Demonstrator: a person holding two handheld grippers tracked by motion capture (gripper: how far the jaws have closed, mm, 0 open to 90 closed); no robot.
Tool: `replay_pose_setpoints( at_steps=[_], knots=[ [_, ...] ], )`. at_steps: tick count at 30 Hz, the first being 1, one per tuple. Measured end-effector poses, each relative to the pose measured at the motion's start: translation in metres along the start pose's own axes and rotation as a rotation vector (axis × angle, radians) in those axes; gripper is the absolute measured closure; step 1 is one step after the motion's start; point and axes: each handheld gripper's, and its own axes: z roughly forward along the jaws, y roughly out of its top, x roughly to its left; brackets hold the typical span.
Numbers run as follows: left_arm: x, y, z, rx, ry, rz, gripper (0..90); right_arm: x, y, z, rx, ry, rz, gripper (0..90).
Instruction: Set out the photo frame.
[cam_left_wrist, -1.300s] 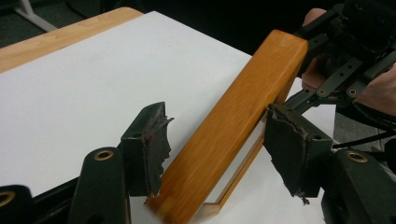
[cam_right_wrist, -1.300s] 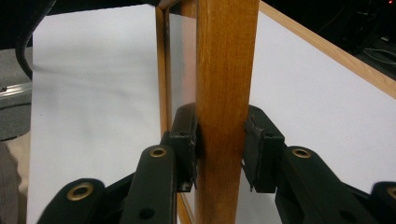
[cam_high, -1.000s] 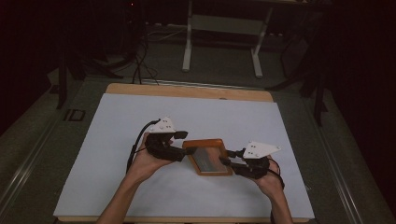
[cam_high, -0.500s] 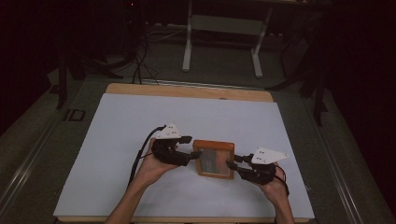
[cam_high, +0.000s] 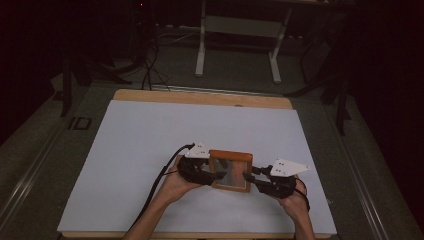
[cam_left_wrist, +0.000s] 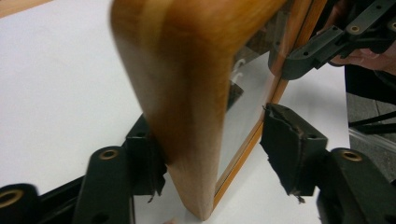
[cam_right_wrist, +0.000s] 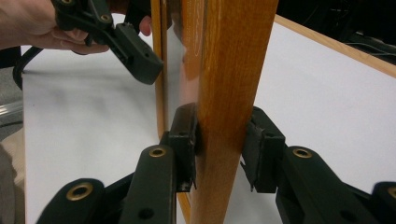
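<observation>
A wooden picture frame (cam_high: 230, 170) with a glass front is held just above the white table (cam_high: 150, 135), near its front edge, tilted up on its lower side. My left gripper (cam_high: 216, 175) grips the frame's left side and my right gripper (cam_high: 248, 176) its right side. In the left gripper view the thick wooden edge (cam_left_wrist: 187, 107) stands between the jaws of the left gripper (cam_left_wrist: 210, 149), with the right gripper (cam_left_wrist: 317, 51) clamped farther along. In the right gripper view both pads of the right gripper (cam_right_wrist: 219, 149) press the frame's edge (cam_right_wrist: 229, 93); the left gripper (cam_right_wrist: 126, 46) is beyond.
The table's wooden rim (cam_high: 200, 97) shows along the far side. Past it on the dark floor stand a metal stand's white legs (cam_high: 237, 45) and loose cables (cam_high: 150, 65). A black cable (cam_high: 160, 180) trails from the left gripper toward the front edge.
Both grippers have moved right and a little toward the person with the frame. The frame has turned from lying askew to standing squarer and more upright.
</observation>
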Motion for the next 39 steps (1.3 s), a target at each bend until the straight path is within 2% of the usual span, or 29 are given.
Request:
replay_pose_setpoints(
  at_steps=[2, 8, 14, 17, 20, 21, 26, 39],
  knots=[
    [0.0, 0.0, 0.001, 0.01, -0.001, 0.007, 43.3, 0.0, 0.0, 0.0, -0.001, 0.0, -0.001, 67.3],
    [0.001, -0.004, 0.011, 0.081, 0.002, 0.036, 42.7, 0.0, -0.001, 0.0, -0.006, 0.001, -0.003, 67.4],
    [0.001, -0.005, 0.014, 0.075, 0.01, 0.029, 49.4, -0.002, -0.003, -0.001, -0.006, 0.001, 0.003, 67.3],
    [0.0, -0.005, 0.014, 0.078, 0.016, 0.04, 50.5, -0.003, -0.004, -0.001, -0.007, 0.005, 0.011, 67.1],
    [-0.001, -0.005, 0.013, 0.077, 0.004, 0.045, 54.0, -0.004, -0.005, -0.001, 0.001, 0.001, 0.01, 66.0],
    [-0.002, -0.005, 0.013, 0.08, 0.006, 0.058, 55.3, -0.004, -0.005, -0.001, 0.003, -0.001, 0.009, 65.5],
    [-0.005, -0.004, 0.012, 0.086, 0.014, 0.082, 58.8, -0.008, -0.008, -0.001, 0.006, 0.015, 0.036, 63.8],
    [-0.005, -0.004, 0.011, 0.083, 0.012, 0.06, 59.2, -0.011, -0.01, 0.0, -0.005, 0.027, 0.062, 63.3]
  ],
)
